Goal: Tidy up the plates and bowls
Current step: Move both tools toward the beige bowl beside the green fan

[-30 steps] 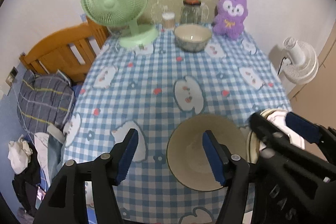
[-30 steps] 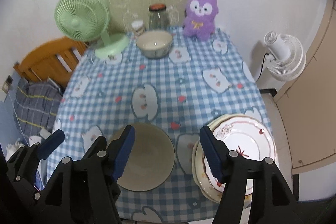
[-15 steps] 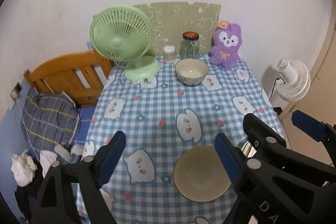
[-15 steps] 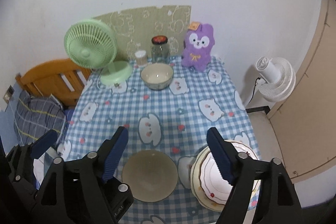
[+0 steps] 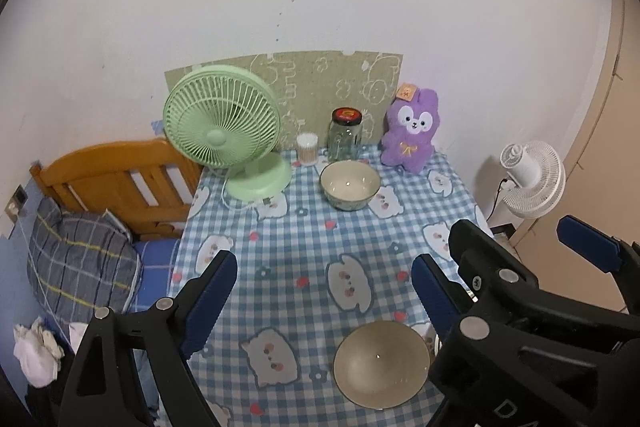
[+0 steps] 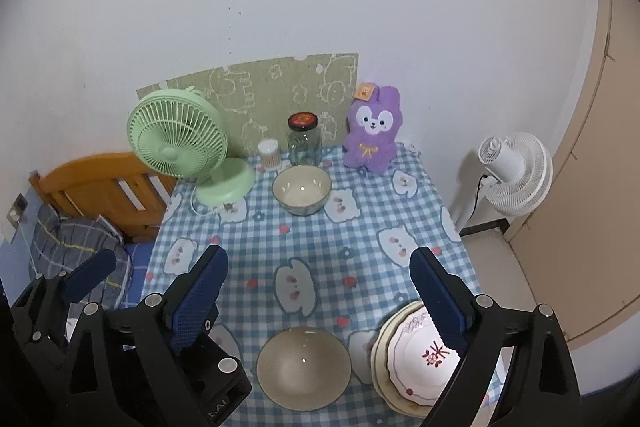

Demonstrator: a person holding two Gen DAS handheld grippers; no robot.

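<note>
Jaws of both grippers empty, right's widening; glossy round bowl (image 6: 303, 367) beside scalloped plates (image 6: 404, 359).

Blue-checked tablecloth (image 6: 320, 247), green fan (image 6: 176, 139), purple plush (image 6: 372, 135), beige bowl (image 6: 303, 367).

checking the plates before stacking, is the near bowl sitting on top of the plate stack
No, the near bowl rests on the checked tablecloth to the left of the plate stack, with a strip of cloth showing between them.

open left tool (image 5: 324, 291), beige bowl (image 5: 381, 363), checked tablecloth (image 5: 304, 239)
</note>
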